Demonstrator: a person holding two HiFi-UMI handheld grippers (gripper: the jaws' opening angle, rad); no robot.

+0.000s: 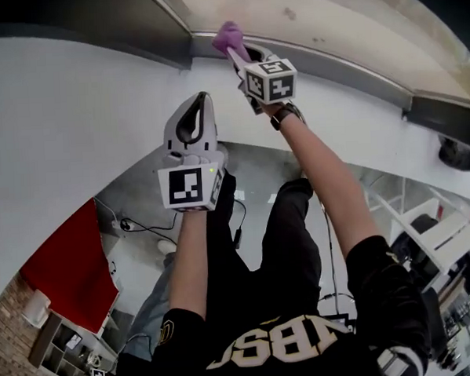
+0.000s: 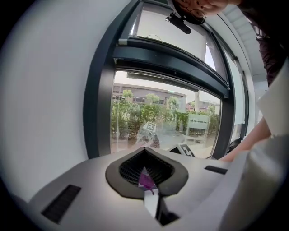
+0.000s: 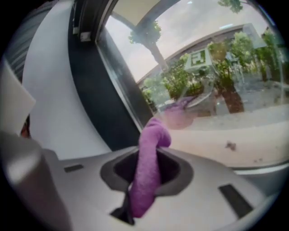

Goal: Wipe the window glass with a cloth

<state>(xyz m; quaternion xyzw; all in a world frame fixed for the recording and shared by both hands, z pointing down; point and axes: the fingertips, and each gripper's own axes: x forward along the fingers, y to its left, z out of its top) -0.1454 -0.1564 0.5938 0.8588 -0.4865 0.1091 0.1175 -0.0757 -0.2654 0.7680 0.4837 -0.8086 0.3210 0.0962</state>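
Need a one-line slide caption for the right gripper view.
Right gripper, jaws shut on a purple cloth, holds it at the window glass by the dark frame.

Right gripper [image 1: 236,51] reaches above left gripper [image 1: 198,104] (both jaws closed).

glass [image 3: 226,81] open ahead; dark frame [image 3: 106,90] bounds its edge, white wall [image 3: 58,103] beyond.

A fuzzy purple cloth [image 3: 149,171], rolled long and narrow, stands clamped in the jaws of the right gripper [image 3: 145,180] — its bent tip meeting the clear, lightly speckled window glass [image 3: 216,90].
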